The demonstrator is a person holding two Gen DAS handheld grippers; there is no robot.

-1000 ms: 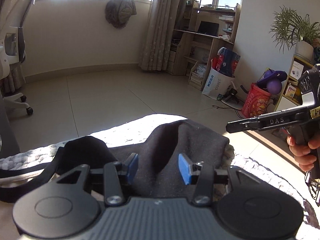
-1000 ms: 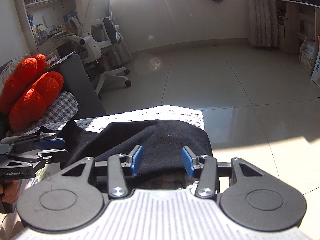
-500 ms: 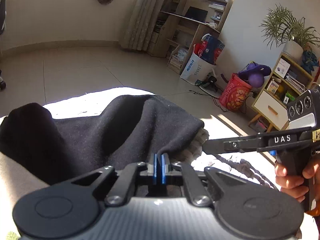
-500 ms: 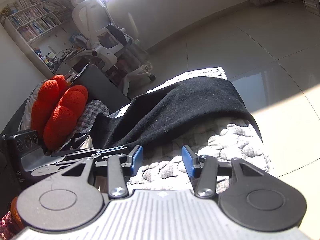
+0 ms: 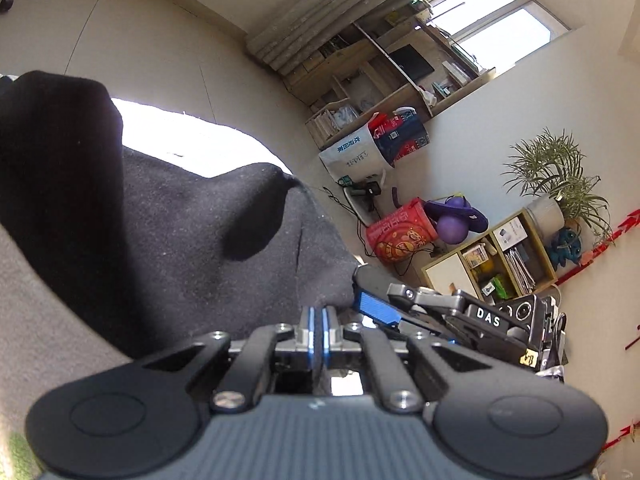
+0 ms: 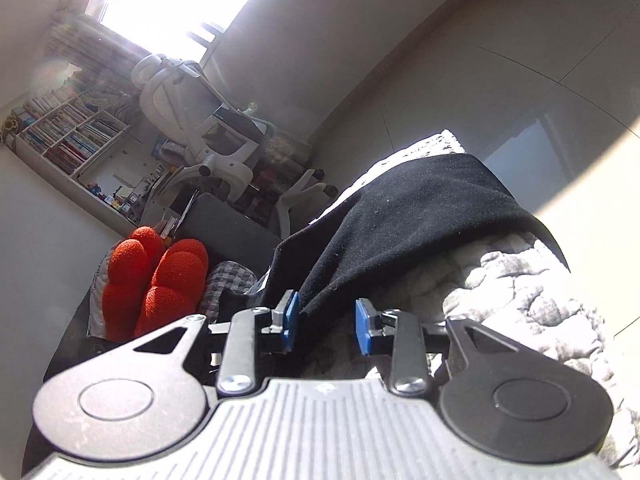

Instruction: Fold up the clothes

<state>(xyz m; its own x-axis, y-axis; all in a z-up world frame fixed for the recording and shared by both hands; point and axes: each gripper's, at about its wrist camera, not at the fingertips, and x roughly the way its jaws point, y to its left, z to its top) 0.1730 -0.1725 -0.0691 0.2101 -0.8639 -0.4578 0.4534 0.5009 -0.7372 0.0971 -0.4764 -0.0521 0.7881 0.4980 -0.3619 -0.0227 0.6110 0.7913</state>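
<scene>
Black garment point(image 5: 180, 240): soft knit, light, no stiffness, fuzzy surface that should not slip in rubber pads. It will sag and crease wherever unsupported, so take it at the hem or a corner, never mid-panel. In the left wrist view it fills the field from 9 o'clock to centre and runs down to the left gripper point(image 5: 319, 320) at 6 o'clock. That gripper's blue pads are closed together on the near edge of the cloth. At 4 o'clock the right gripper point(image 5: 368, 292) comes in against the same edge. Its body carries the white lettering "DAS" point(image 5: 488, 317), and a small yellow tag below it is too small to read. At 1 o'clock a white bag point(image 5: 356, 156) shows printed characters that cannot be read with confidence. In the right wrist view the garment lies draped from centre to 2 o'clock over a quilted grey cover point(image 6: 520, 292), with its lower hem dropping to 6 o'clock. The right gripper's jaws have just been closing and stand apart. The hem hangs between the pads, close to the left one (not yet pinched). No writing is legible in this view.
</scene>
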